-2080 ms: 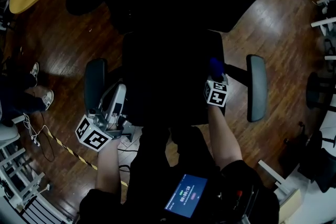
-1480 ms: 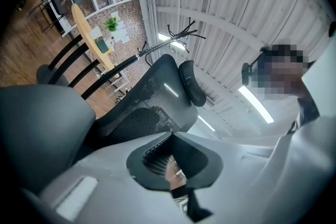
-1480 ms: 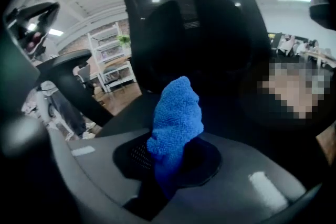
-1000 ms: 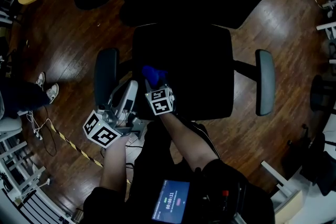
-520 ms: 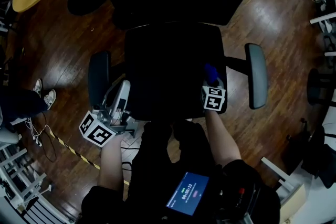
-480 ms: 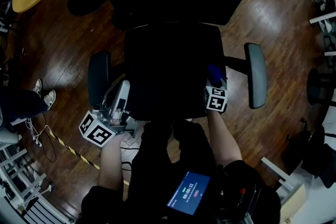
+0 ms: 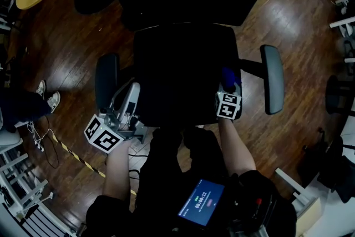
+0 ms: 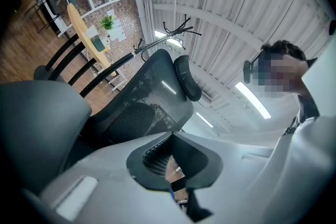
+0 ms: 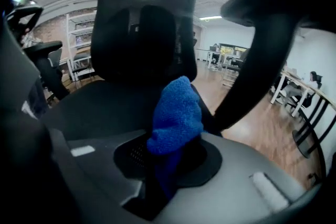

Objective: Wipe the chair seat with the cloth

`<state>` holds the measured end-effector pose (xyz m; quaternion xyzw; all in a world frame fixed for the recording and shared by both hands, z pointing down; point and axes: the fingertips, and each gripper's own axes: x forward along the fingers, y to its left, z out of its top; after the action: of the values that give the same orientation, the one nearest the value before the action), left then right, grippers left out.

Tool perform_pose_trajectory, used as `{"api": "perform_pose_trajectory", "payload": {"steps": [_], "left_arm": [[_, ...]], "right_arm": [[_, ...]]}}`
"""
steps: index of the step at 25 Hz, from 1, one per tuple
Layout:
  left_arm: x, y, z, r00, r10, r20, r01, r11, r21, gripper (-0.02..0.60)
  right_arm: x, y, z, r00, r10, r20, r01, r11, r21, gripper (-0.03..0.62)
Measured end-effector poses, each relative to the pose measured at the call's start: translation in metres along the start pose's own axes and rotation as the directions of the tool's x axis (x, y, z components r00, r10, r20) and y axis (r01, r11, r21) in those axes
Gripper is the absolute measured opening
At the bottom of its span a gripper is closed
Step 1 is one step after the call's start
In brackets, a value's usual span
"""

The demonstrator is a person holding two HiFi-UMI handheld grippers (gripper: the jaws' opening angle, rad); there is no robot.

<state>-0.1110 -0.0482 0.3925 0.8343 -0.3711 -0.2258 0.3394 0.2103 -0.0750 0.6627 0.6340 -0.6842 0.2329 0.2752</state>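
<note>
wiping is the step in hand. the right gripper (image 7: 228, 89) is clenched on a bunched blue terry cloth (image 9: 176, 113), which sticks out past its jaws. the cloth is at the near right corner of the black padded office chair seat (image 7: 183, 69), just inside the dark grey right armrest (image 7: 272, 86). the dim head view does not show whether the cloth presses on the seat or rides just above it. the left gripper (image 7: 126, 105) hangs off the seat's near left edge, beside the left armrest (image 7: 106, 81). its jaws are closed together on nothing and it takes no part. the next move likely calls for a sweep left or toward the far edge, with the cloth pressed down and the grip firm so it does not pull free.
</note>
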Motion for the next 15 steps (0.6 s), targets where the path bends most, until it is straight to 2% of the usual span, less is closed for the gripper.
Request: {"api": "perform_pose_trajectory", "payload": {"steps": [3, 5, 8, 11, 13, 15], "left_arm": [[-0.002, 0.001, 0.002, 1.0, 0.008, 0.005, -0.008, 1.0, 0.003, -0.009], [-0.004, 0.0, 0.003, 1.0, 0.013, 0.003, -0.013, 1.0, 0.015, -0.009], [-0.005, -0.001, 0.004, 1.0, 0.012, 0.004, -0.012, 1.0, 0.02, -0.009], [-0.006, -0.002, 0.003, 1.0, 0.013, 0.009, -0.013, 1.0, 0.017, -0.009], [-0.007, -0.003, 0.003, 1.0, 0.013, 0.012, -0.013, 1.0, 0.012, -0.009], [-0.008, -0.003, 0.003, 1.0, 0.011, 0.01, -0.011, 1.0, 0.009, -0.009]], "right_arm": [[0.0, 0.076, 0.005, 0.99, 0.138, 0.007, -0.137, 0.989, -0.054, 0.081], [-0.004, 0.141, 0.011, 0.967, 0.253, 0.015, -0.251, 0.965, -0.072, 0.081], [-0.013, 0.238, 0.02, 0.908, 0.419, 0.022, -0.415, 0.904, -0.103, 0.083], [-0.028, 0.313, 0.013, 0.837, 0.546, -0.012, -0.543, 0.829, -0.139, 0.083], [-0.036, 0.343, -0.004, 0.8, 0.598, -0.058, -0.599, 0.789, -0.137, 0.083], [-0.037, 0.354, -0.023, 0.783, 0.615, -0.093, -0.622, 0.772, -0.132, 0.083]]}}
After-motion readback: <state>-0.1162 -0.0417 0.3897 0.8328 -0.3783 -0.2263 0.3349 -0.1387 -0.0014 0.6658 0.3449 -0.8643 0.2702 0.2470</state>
